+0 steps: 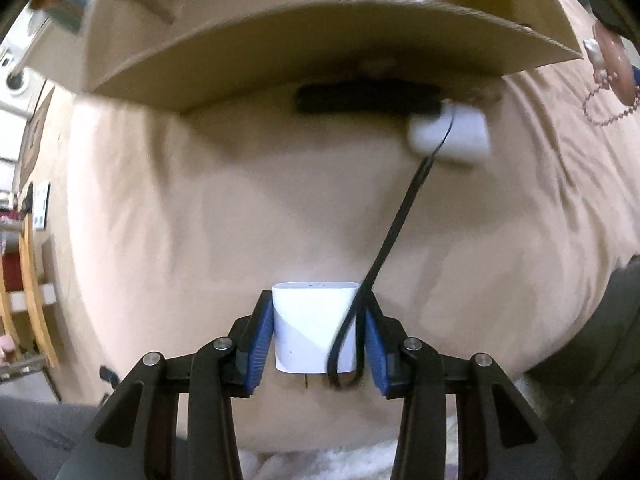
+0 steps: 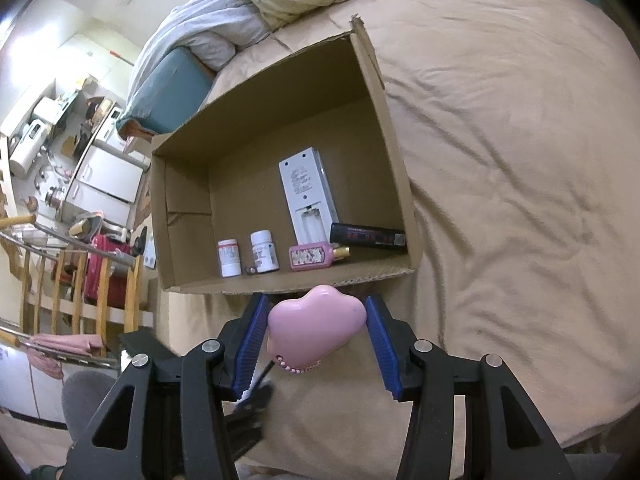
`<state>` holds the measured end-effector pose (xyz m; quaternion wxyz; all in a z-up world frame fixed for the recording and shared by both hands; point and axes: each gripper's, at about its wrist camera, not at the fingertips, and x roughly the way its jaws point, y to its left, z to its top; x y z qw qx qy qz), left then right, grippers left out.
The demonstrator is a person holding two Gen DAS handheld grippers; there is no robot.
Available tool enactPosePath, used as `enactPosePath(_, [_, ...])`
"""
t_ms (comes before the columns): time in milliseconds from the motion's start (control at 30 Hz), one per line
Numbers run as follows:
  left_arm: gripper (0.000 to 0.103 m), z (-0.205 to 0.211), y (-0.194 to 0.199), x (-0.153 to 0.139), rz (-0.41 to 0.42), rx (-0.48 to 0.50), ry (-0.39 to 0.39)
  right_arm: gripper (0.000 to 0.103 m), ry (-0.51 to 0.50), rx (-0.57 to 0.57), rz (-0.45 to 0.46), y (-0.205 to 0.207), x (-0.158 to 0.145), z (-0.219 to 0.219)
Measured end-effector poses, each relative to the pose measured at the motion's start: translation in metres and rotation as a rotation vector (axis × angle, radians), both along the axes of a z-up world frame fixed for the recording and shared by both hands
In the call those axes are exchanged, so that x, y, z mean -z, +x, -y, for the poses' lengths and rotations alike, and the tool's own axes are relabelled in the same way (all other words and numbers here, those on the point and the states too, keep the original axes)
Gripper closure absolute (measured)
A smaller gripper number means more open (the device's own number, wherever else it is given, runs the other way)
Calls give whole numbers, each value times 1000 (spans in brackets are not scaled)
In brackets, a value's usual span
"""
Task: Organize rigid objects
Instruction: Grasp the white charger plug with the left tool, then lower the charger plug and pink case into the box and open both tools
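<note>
Now both grippers carry something toward the box (image 2: 396, 184) on the bed (image 2: 520, 160). At bottom centre of the left view, the left gripper (image 1: 319, 332) clenches a white charger (image 1: 314, 326), its black cable (image 1: 396, 216) trailing to upper right. At bottom centre of the right view, the right gripper (image 2: 317, 334) grasps a pink heart case (image 2: 316, 326) just below the box rim. Best, I judge, to lift each clear of the rim, minding the cable, before releasing.
</note>
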<state>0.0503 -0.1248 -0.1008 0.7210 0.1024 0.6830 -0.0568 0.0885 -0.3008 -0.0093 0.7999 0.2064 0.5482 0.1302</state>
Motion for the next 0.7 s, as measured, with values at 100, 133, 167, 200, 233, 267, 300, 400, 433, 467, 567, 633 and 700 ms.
enactPosePath(100, [65,-20,-10,-3,-12,-33,7,50,-16,-11,0,-1,1,-3])
enactPosePath(133, [65,-28,-12,-5,-11,-52,10,50,-21,-12,1,-1,0,-4])
enactPosePath(167, [65,-35,-14,-7,-7,-74,13,50,-27,-14,1,-2,0,-4])
enactPosePath(200, [65,-45,-15,-11,7,-105,13,50,-31,-15,1,-2,1,-4])
enactPosePath(233, [65,-50,-16,-13,17,-121,13,50,-37,-16,1,-3,1,-5])
enactPosePath(267, [65,-58,-15,-17,35,-152,11,50,-43,-17,2,-3,1,-6])
enactPosePath(300, [65,-68,-18,-21,49,-180,6,50,-49,-18,2,-4,1,-6])
enactPosePath(400, [65,-86,-14,-32,85,-255,-13,50,-68,-25,9,-6,0,-9])
enactPosePath(433, [65,-91,-13,-36,103,-276,-16,50,-75,-28,10,-7,0,-10])
enactPosePath(467, [65,-99,-10,-44,123,-293,-17,50,-81,-32,10,-7,0,-11])
enactPosePath(567, [65,-117,-5,-65,191,-364,-27,50,-100,-41,12,-10,1,-14])
enactPosePath(633, [65,-126,-1,-81,230,-407,-36,50,-106,-46,17,-12,0,-15])
enactPosePath(700, [65,-135,4,-102,275,-436,-47,50,-110,-49,24,-14,-1,-16])
